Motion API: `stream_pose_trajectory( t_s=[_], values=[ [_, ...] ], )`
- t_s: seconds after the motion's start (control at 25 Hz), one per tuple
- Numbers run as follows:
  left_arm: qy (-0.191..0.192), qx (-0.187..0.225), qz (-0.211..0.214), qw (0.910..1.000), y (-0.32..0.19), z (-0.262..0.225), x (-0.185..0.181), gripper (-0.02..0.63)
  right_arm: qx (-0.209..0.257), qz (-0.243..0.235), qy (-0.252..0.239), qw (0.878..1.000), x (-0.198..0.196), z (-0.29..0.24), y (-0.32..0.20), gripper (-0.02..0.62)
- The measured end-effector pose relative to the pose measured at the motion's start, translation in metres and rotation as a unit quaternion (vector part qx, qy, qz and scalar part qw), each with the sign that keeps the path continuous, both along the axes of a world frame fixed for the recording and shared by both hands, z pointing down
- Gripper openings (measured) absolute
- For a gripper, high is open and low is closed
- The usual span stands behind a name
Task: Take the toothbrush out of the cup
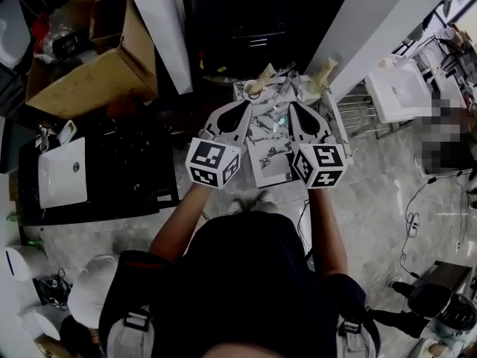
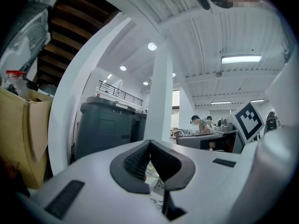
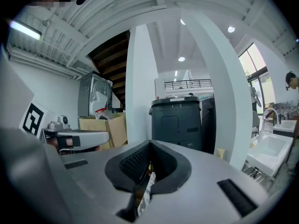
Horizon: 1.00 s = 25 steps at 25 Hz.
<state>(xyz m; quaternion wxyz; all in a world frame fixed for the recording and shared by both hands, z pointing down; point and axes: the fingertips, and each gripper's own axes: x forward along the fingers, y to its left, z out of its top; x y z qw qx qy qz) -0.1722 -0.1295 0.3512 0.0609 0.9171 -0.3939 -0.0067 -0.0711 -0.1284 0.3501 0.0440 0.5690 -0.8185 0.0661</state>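
Left tongs (image 2: 150, 146): together, empty | right tongs (image 3: 149, 146): together, empty | risk: nudging cup over on desk (image 1: 268, 162) if approached unopened; cup itself unclear.

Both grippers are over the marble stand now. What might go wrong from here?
1. The left gripper and the right gripper are both shut and empty; pushing in like that would likely knock things rather than grasp.
2. They hang close side by side over the marble stand, so they may bump each other.
3. No view shows the cup or toothbrush clearly; only a small teal thing shows between them.
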Motion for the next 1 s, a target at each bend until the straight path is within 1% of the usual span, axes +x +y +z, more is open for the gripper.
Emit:
stream_pose_trajectory(
  t_s=[0.16, 0.4, 0.6, 0.8, 1.0],
  values=[
    [-0.007, 0.000, -0.004, 1.0000, -0.004, 0.000, 0.003, 0.009, 0.001, -0.004, -0.005, 1.000, 0.003, 0.001, -0.006, 0.034],
    [-0.018, 0.002, -0.004, 0.9998, -0.013, -0.001, 0.019, 0.009, 0.003, -0.011, -0.012, 1.000, 0.015, 0.001, -0.017, 0.034],
    [-0.015, 0.002, -0.016, 0.9998, -0.025, 0.003, 0.033, 0.009, -0.004, -0.017, -0.016, 1.000, 0.031, 0.008, -0.029, 0.034],
    [-0.021, -0.004, -0.023, 0.9995, -0.040, 0.010, 0.050, 0.009, -0.010, -0.022, -0.021, 0.999, 0.050, 0.014, -0.043, 0.034],
    [-0.023, -0.021, -0.031, 0.9990, -0.058, 0.023, 0.063, 0.011, -0.018, -0.028, -0.025, 0.999, 0.063, 0.021, -0.057, 0.034]
  ],
)
